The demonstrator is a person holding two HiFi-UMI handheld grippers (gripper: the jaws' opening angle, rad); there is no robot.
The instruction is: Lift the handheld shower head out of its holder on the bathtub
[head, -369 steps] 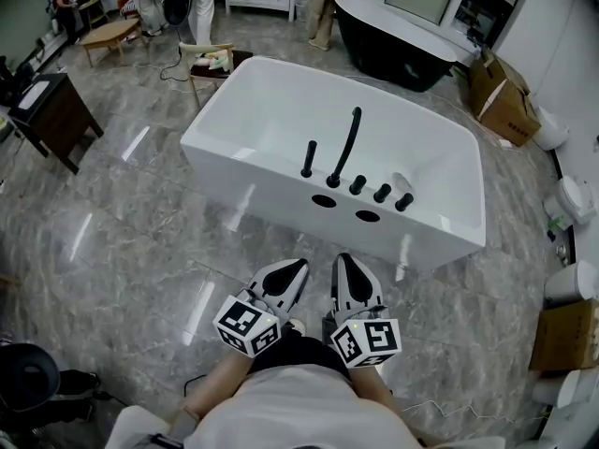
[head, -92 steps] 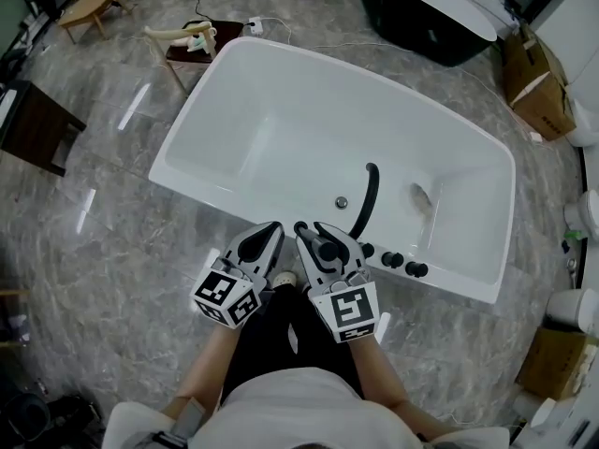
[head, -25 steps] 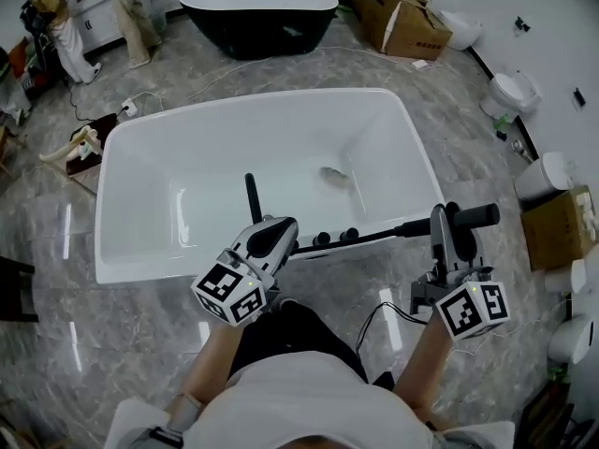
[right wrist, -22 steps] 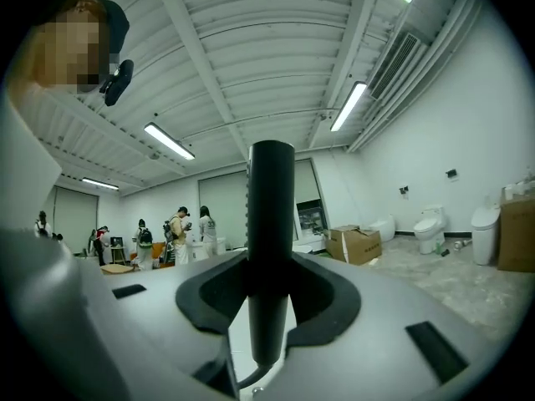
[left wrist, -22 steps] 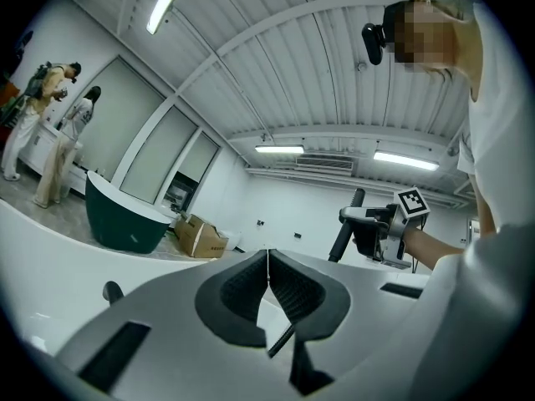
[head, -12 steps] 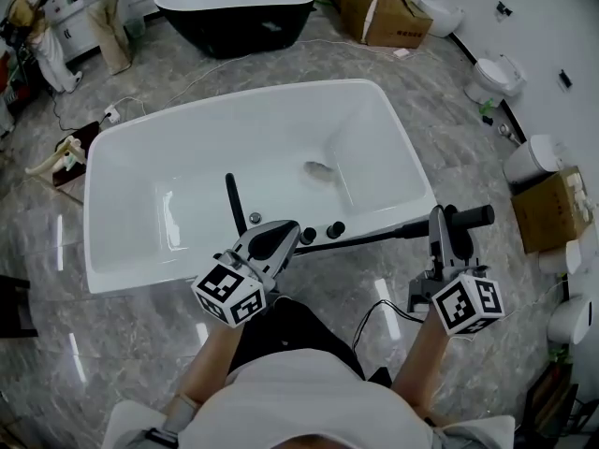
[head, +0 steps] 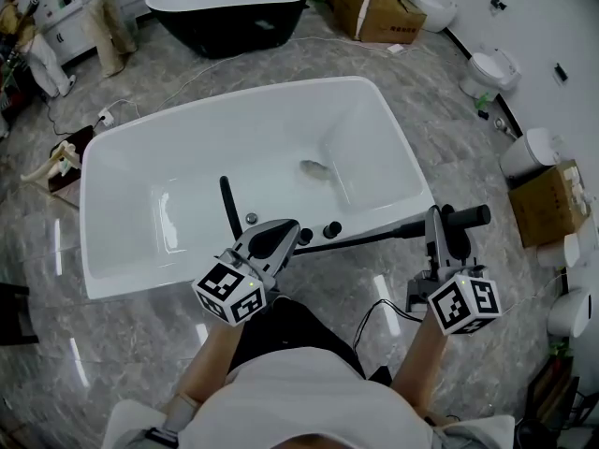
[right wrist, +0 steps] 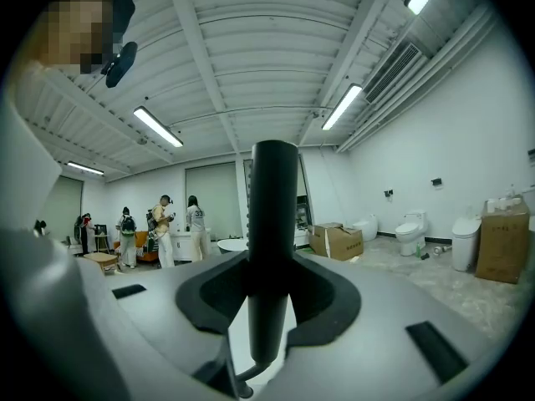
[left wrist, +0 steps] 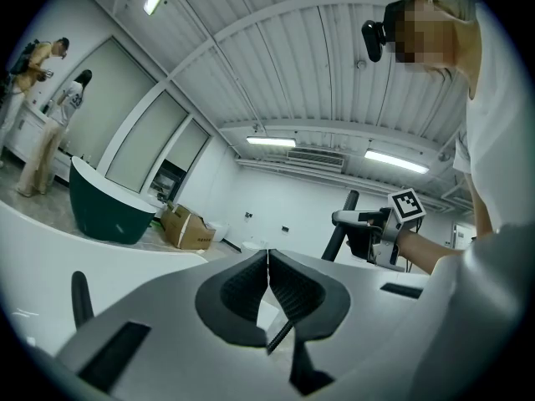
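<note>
Off the bathtub's (head: 404,148) near right corner, outside the rim, the shower head (head: 462,217) is out of its holder, clamped crosswise between the right gripper's (head: 436,224) jaws. Its hose (head: 360,240) runs back to the near rim. The left gripper (head: 281,237) sits over that rim beside the knobs (head: 331,229), jaws closed tip to tip.

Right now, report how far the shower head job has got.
Done: the shower head is off the bathtub, held out beyond its right end, with its hose stretched back to the tub deck. In hand: the right gripper has its fingers clamped on the handle. The left gripper is shut near the rim. Left: nothing of the lift, as far as I can see.
</note>
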